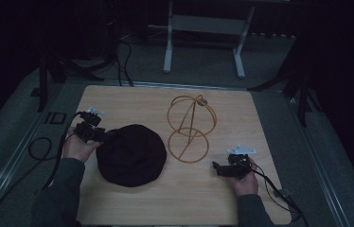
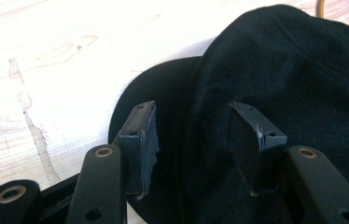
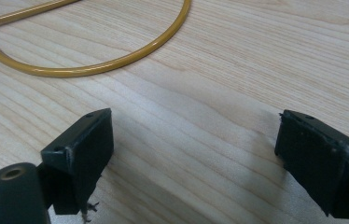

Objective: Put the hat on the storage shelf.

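Note:
A black hat [image 1: 130, 153] lies flat on the wooden table [image 1: 241, 109], left of centre. My left gripper [image 1: 100, 135] is at the hat's left rim. In the left gripper view the gripper [image 2: 191, 112] stands open, with a fold of the hat [image 2: 280, 70] between the jaws and a gap beside each pad. A gold wire hat stand [image 1: 189, 127] rises at mid-table, its base ring flat on the wood. My right gripper [image 1: 216, 168] rests low at the front right, open, with bare wood between its jaws [image 3: 193, 121]. The stand's base ring [image 3: 116, 65] lies just ahead of it.
Cables trail from both grippers off the table's sides [image 1: 42, 151]. A white metal frame [image 1: 203, 42] stands on the floor beyond the table's far edge. Dark tripod legs [image 1: 298, 85] flank the back corners.

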